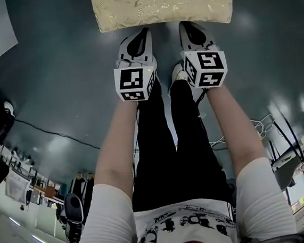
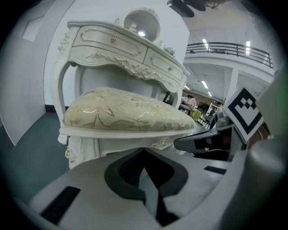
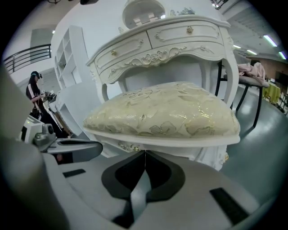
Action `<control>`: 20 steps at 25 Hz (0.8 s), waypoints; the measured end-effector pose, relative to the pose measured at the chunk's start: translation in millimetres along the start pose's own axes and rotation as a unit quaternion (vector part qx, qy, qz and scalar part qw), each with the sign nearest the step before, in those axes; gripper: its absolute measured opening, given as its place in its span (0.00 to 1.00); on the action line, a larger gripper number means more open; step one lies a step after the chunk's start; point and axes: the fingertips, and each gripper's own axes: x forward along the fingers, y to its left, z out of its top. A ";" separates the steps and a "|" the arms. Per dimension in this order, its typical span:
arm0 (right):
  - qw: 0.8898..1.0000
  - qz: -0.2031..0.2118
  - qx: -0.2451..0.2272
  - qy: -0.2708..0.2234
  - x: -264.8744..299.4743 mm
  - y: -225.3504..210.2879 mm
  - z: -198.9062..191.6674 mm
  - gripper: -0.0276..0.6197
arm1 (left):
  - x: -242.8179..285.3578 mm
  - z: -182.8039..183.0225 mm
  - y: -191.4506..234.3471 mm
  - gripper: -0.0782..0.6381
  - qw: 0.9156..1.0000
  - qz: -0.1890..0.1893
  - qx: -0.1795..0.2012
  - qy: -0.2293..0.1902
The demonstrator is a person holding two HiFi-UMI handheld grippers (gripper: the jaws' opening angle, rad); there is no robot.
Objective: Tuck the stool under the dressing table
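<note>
grey-green floor (image 1: 56, 74) lies open beside the stool (image 1: 162, 5) at top centre; dressing table (image 3: 216, 54) drawers (image 3: 189, 31) shut; my left gripper (image 1: 143, 32) and right gripper (image 1: 188, 25), clenched empty, sit at its near edge.

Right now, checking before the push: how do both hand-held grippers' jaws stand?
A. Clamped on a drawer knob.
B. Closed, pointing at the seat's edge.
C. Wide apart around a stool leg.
B: the left hand-held gripper and right hand-held gripper each show jaws meeting, empty, by the stool seat's rim.
</note>
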 end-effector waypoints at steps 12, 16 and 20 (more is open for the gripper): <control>1.000 -0.010 -0.008 -0.023 8.2 2.2 7.8 0.07 | 14.4 13.6 9.1 0.13 0.999 0.013 -0.024 -0.030; 0.999 -0.008 -0.012 -0.030 9.5 4.8 9.5 0.07 | 14.6 15.9 12.3 0.13 0.999 -0.003 -0.011 -0.031; 0.999 -0.012 -0.022 -0.033 9.6 5.4 10.9 0.07 | 15.1 18.5 13.2 0.13 0.999 -0.008 -0.008 -0.033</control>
